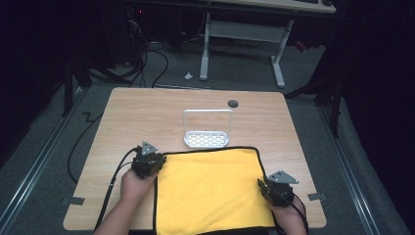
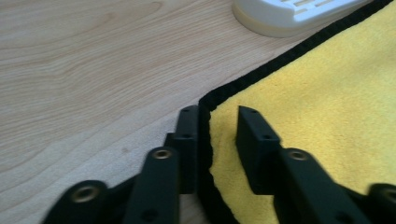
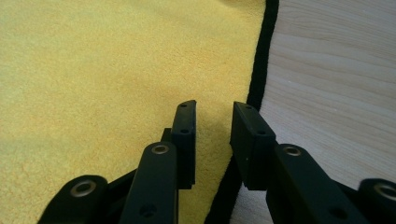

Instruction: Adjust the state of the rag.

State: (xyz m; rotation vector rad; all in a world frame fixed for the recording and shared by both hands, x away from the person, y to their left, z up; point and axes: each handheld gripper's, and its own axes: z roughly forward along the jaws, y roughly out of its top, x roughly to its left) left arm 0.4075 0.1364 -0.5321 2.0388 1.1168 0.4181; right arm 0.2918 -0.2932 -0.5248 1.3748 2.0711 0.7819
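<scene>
The left tool point(image 1: 152, 161) sits at lower left of centre in the high view, held by the person's left hand point(image 1: 135, 184), its grey three-cornered plate on top and black cables trailing toward the bottom edge. In the left gripper view its two black jaws stand apart with a gap between them, straddling the black-trimmed left edge of the yellow fleecy cloth point(image 2: 327, 107): one jaw lies over the bare wood just beside the trim, the other over the yellow pile. The trim is slightly rumpled between them; whether the jaws touch the fabric cannot be told.

The right tool point(image 1: 274, 188) is at lower right of the high view, held in the right hand point(image 1: 289, 211), also with a grey plate on top. In the right gripper view point(image 3: 212, 126) its jaws are likewise parted, set over the cloth's black right border point(image 3: 261, 60), with yellow pile to the left of the frame and pale wood to the right.

The cloth point(image 1: 210, 188) lies flat across the lower middle of the light wooden tabletop point(image 1: 147, 112), running off the near edge at the bottom of the frame. Just beyond its far edge, at the centre of the high view, stands a white plastic perforated tray with a tall loop handle point(image 1: 207, 129); its base touches or nearly touches the trim, and its rim shows at the top of the left gripper view point(image 2: 289, 18). A small dark round grommet point(image 1: 233, 103) is set in the tabletop above and right of the tray. Beyond the tabletop, a grey floor point(image 1: 235, 68) carries cables and a white desk frame point(image 1: 242, 36).
</scene>
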